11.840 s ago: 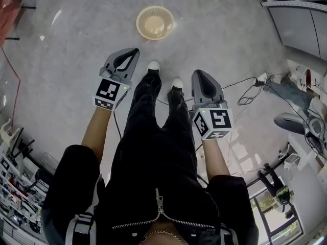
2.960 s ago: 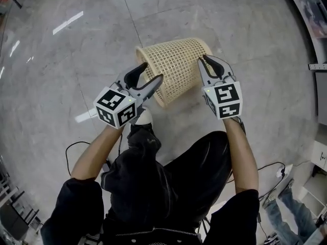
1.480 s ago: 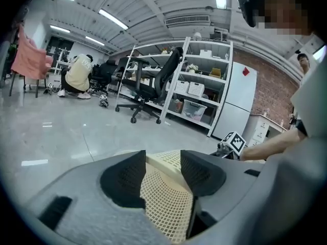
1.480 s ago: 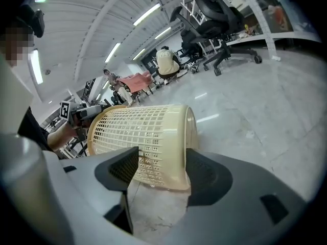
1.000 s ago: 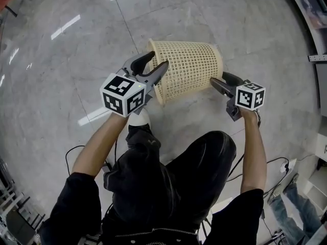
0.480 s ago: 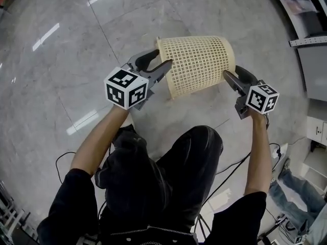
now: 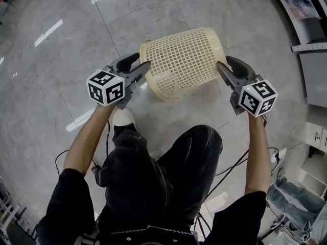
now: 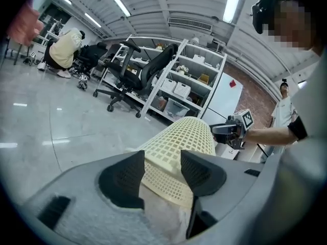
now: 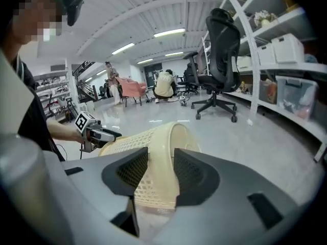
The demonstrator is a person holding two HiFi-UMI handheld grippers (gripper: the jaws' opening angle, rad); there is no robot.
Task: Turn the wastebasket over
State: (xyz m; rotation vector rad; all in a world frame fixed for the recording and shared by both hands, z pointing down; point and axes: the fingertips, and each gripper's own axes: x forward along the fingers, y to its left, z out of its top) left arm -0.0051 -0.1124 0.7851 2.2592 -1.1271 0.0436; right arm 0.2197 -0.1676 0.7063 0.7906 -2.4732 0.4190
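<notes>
In the head view, your left tool [image 7: 144, 67] is clamped on the wider mouth rim of the wastebasket [image 7: 184, 60], and your right tool [image 7: 220, 65] grips the edge of its base. The wastebasket lies on its side between them, over the floor [image 7: 51, 101] and just ahead of your shoe [image 7: 122, 117]. Its mouth faces your left, so you cannot see inside it from here.

In the left gripper view, the jaws stand partway apart with the mesh wall at the rim between them and both pads on it. The lower part of the rim is cut off behind the tool's body. Your right tool [image 8: 214, 130] shows at the far end.

In the right gripper view, the jaws have just been closing, and the solid band of the base now sits pinched between the pads. The underside of the wastebasket is hidden by the tool.

A second ago your right tool stood wide open beside the base and lower; now it grips the base, and that end has come up
</notes>
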